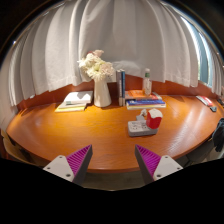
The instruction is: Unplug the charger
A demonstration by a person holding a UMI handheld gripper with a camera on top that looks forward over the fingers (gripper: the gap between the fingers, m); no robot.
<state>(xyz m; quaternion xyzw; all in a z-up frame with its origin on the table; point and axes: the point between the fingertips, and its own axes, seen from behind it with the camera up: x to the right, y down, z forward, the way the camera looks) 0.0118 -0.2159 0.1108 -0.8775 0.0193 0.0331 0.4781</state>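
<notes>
Two purple-padded fingers of the claw (114, 163) stand spread apart with nothing between them, above the near edge of a wooden counter (70, 130). What appears to be the charger (143, 124), a pale block with a red-and-white part, lies well ahead and slightly right, untouched; whether it is plugged in cannot be told. By this view the unplugging has not begun. Beyond stand a vase (101, 92), books (146, 99) and a curtain (110, 35). No writing is legible.

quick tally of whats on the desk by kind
vase of white flowers: 1
open book: 1
stack of flat books: 1
bottle: 1
white charger block: 1
total: 5
The fingers are open, short of the desk items.
</notes>
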